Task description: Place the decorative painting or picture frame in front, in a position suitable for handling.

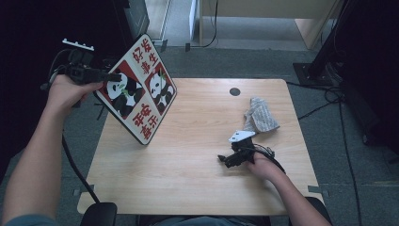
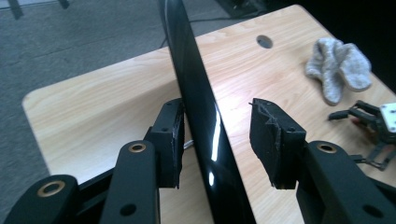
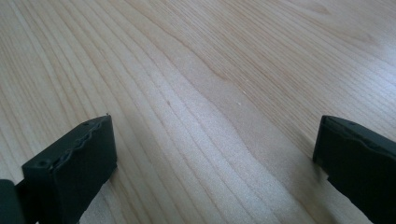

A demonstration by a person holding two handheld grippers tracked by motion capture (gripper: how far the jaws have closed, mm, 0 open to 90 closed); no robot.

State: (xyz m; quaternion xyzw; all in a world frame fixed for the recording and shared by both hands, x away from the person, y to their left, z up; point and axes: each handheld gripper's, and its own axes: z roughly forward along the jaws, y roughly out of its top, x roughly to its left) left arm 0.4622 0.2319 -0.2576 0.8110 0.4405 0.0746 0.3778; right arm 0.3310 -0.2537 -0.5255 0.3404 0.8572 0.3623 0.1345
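Observation:
A square board (image 1: 141, 89) printed with pandas and red characters stands tilted at the table's left side, its low corner on the wood and its left edge raised. My left gripper (image 1: 113, 76) is at that raised edge. In the left gripper view the board's glossy black back (image 2: 196, 93) runs between the jaws of the left gripper (image 2: 217, 121). One pad (image 2: 170, 140) touches it, and the other pad (image 2: 273, 140) stands apart with wood showing in the gap. My right gripper (image 1: 223, 159) rests on the table at the right, open, with bare wood between the jaws of the right gripper (image 3: 215, 149).
A crumpled grey cloth (image 1: 259, 115) lies on the wooden table (image 1: 188, 165) just beyond the right gripper (image 2: 369, 121). A round cable hole (image 1: 235, 92) sits near the far edge. Cables and dark equipment (image 1: 329, 70) stand on the floor to the right.

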